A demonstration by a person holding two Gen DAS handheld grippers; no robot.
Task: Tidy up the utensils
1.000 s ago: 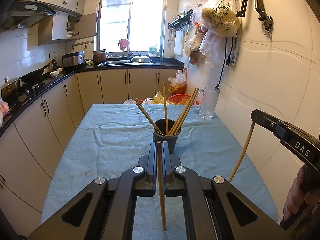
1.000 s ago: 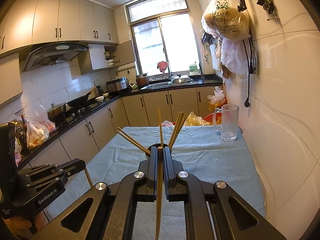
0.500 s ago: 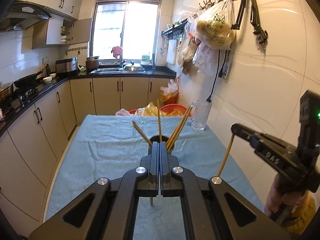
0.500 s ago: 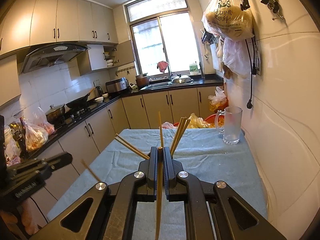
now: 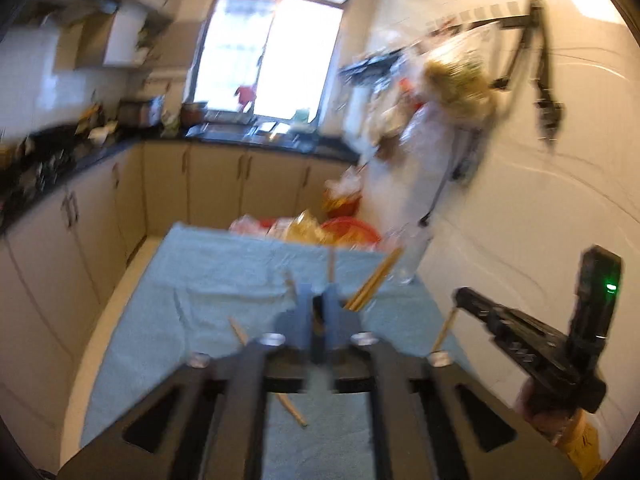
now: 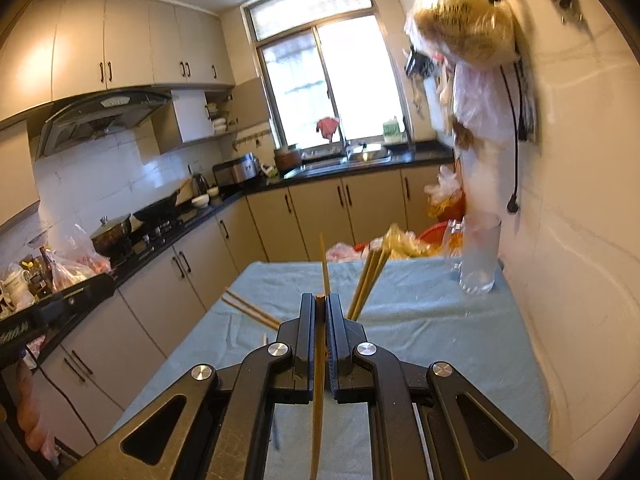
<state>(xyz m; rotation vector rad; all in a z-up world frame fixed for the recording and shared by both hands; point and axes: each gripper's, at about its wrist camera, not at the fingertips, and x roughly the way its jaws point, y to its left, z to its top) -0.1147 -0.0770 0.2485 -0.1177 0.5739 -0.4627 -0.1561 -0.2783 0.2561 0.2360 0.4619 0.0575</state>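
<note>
My left gripper (image 5: 319,296) is over the blue-clothed table (image 5: 200,280), and its jaws are opening with nothing between them. A loose wooden chopstick (image 5: 294,414) slants under it, from left of the fingers to below the body; blur hides whether it rests on the cloth. The dark cup is hidden behind the fingers in both views; several chopsticks (image 5: 372,284) stick up from it. My right gripper (image 6: 319,298) is shut on one upright chopstick (image 6: 318,384), close to the standing chopsticks (image 6: 370,280). In the left wrist view the right gripper (image 5: 458,298) is at the right with its chopstick (image 5: 442,330).
A glass pitcher (image 6: 478,256) stands at the table's far right by the tiled wall. A red basin (image 5: 352,228) and plastic bags lie beyond the far edge. Bags hang from wall hooks (image 6: 464,28). Cabinets and the stove counter (image 6: 152,216) run along the left. The left gripper (image 6: 106,284) shows at the left edge.
The left gripper's jaws have parted and let go of the chopstick, which now slants loose below. Both grippers moved toward the cup, now hidden behind the fingers. The right grip is unchanged.
</note>
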